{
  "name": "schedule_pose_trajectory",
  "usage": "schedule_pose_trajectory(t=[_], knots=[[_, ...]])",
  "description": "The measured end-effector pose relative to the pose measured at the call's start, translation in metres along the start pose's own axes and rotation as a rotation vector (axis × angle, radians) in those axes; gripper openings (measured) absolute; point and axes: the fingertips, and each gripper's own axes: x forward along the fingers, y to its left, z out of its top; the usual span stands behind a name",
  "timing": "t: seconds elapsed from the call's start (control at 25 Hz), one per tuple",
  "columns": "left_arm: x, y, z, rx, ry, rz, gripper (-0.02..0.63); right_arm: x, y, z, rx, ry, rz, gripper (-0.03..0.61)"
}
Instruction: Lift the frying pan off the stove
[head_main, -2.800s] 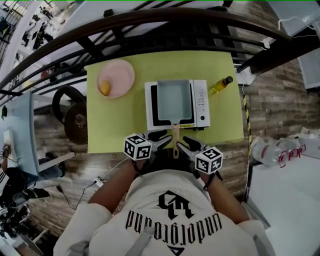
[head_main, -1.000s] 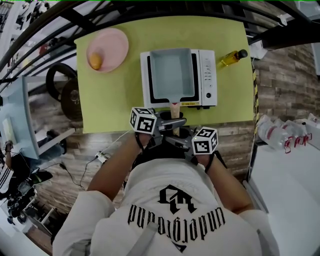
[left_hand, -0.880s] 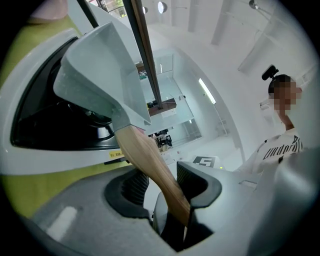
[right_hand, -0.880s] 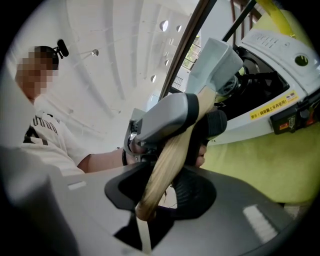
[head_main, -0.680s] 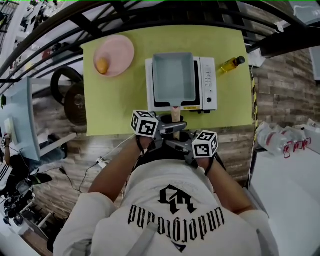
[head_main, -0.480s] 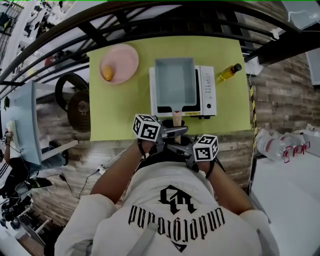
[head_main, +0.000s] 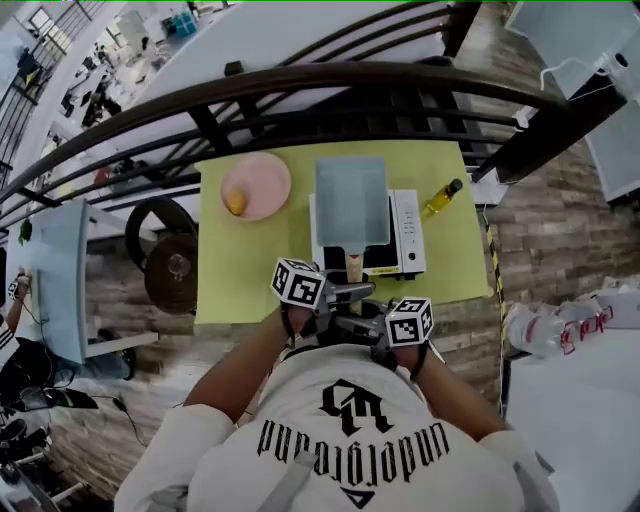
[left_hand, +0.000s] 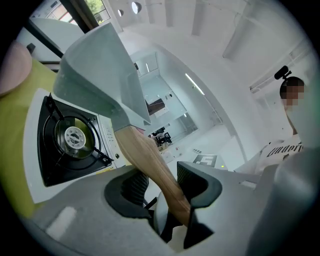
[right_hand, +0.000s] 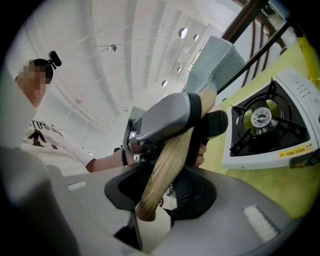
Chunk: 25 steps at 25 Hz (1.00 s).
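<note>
1. The pan (head_main: 351, 195), grey and rectangular, hangs in the air above the stove (head_main: 408, 232), clear of it. In the left gripper view the burner (left_hand: 74, 138) lies bare below the pan's underside.
2. The pan's wooden handle (head_main: 352, 268) sticks out past the stove's near edge, toward the person.
3. The left gripper (head_main: 347, 291) comes in from the left of the stove's near edge. Its jaws are clenched on the handle partway along, with a pad on either side of the wood.
4. The right gripper (head_main: 352, 322) is farther from the stove than the left one, close to the person's chest. Its jaws grasp the handle's butt end, which shows between the pads in the right gripper view.
5. In that same view the left gripper sits ahead on the same handle, between the right gripper and the pan, with the stove off to the right and lower down.
6. The stove is white with a control strip down its right side. It stands on a yellow-green bench (head_main: 240, 275).
7. Left of the stove and apart from it, a pink plate (head_main: 270, 172) rests on the bench with an orange lump (head_main: 235, 202) on it.
8. Just right of the stove is a bottle (head_main: 441, 198) of yellow liquid, also on the bench.
9. Beyond the stove, past the bench's far edge, runs a dark railing (head_main: 420, 105).
</note>
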Motion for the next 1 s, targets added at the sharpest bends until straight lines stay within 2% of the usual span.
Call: schedule_pose_trajectory(t=[0.32,0.52,0.72,1.0], knots=[[-0.011,-0.023,0.012,0.045,-0.003,-0.008,0.192,0.002,0.021,0.012,-0.050,-0.024,-0.010,0.136],[-0.002,-0.036,0.004,0.067,-0.016,0.002,0.190,-0.011,0.029,0.002,-0.075,-0.020,0.006,0.137],[0.017,-0.057,-0.015,0.067,-0.031,0.011,0.190,-0.038,0.042,-0.017,-0.084,-0.011,0.022,0.137],[0.052,-0.090,-0.068,0.067,-0.045,0.037,0.192,-0.086,0.061,-0.071,-0.084,0.009,0.054,0.137]])
